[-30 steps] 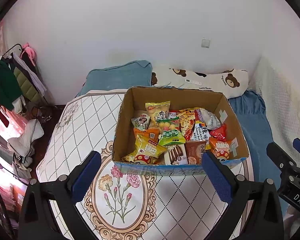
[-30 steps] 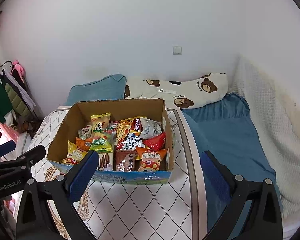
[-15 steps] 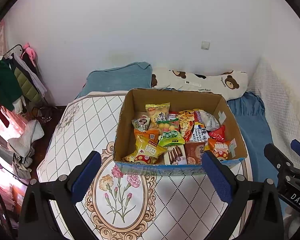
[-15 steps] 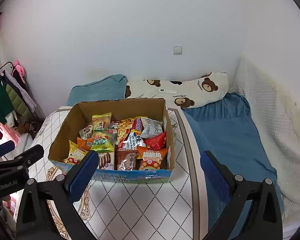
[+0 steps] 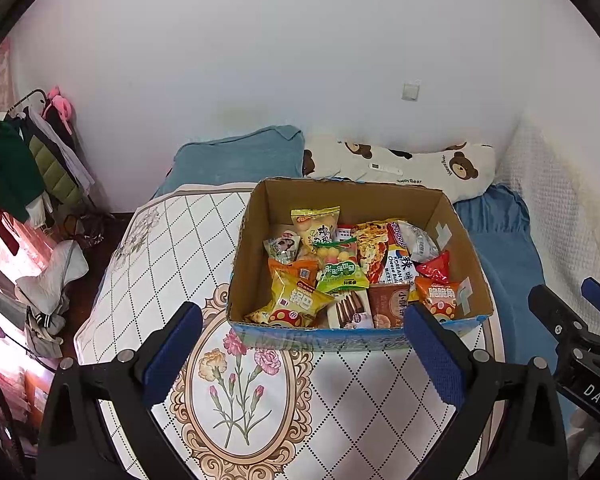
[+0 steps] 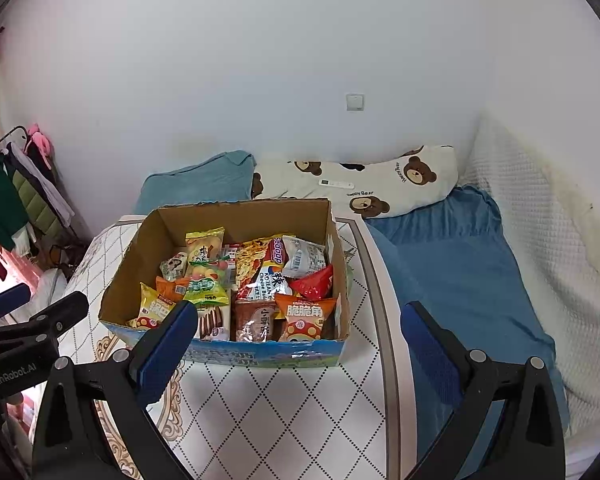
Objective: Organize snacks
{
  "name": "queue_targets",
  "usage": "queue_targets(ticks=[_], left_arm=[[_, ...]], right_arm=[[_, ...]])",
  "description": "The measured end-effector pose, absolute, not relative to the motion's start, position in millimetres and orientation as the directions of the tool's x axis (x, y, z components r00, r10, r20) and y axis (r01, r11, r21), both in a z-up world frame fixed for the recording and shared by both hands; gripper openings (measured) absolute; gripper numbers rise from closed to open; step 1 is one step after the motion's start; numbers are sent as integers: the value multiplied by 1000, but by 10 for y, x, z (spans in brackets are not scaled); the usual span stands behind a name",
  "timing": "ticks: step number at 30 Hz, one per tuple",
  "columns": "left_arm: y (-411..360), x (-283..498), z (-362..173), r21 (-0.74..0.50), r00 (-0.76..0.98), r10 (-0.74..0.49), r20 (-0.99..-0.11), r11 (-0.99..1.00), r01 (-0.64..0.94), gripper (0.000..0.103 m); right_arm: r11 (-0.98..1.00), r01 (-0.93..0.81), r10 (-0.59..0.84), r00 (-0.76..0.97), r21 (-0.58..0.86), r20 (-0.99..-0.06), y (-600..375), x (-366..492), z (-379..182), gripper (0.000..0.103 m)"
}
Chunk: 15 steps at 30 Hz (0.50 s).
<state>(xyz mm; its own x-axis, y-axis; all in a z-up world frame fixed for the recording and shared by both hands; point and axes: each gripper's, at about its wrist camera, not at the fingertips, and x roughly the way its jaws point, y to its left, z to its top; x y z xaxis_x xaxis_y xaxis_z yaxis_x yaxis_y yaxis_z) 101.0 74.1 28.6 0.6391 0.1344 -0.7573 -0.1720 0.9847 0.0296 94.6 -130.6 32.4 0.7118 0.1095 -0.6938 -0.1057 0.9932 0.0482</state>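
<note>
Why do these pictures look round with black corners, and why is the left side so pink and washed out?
Both views are fisheye: straight lines bow and the lens rim leaves black corners. In the left wrist view the clothes rack edge is overexposed pink, while the box is sharp and evenly lit. The right wrist view shows the same glare at its left edge; the snacks are readable and the wall switch is clear.

The open brown cardboard box [image 5: 356,256] sits on the round diamond-patterned white counter [image 5: 172,248], with the crinkly snack packets [image 5: 340,276] piled inside it. Behind the box a bear-print cream pillow [image 5: 412,164] lies against the wall, blue pillow [image 5: 240,156] to its left. Blue bedsheet [image 6: 460,264] is right of the counter.
</note>
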Motion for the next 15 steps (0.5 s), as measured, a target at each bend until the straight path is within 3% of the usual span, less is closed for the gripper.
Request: queue_targets(ticks=[15], left_arm=[[717, 1007, 277, 31, 631, 130, -765, 986, -166, 103]], right_arm=[[993, -103, 112, 702, 56, -703, -1286, 921, 341, 103]])
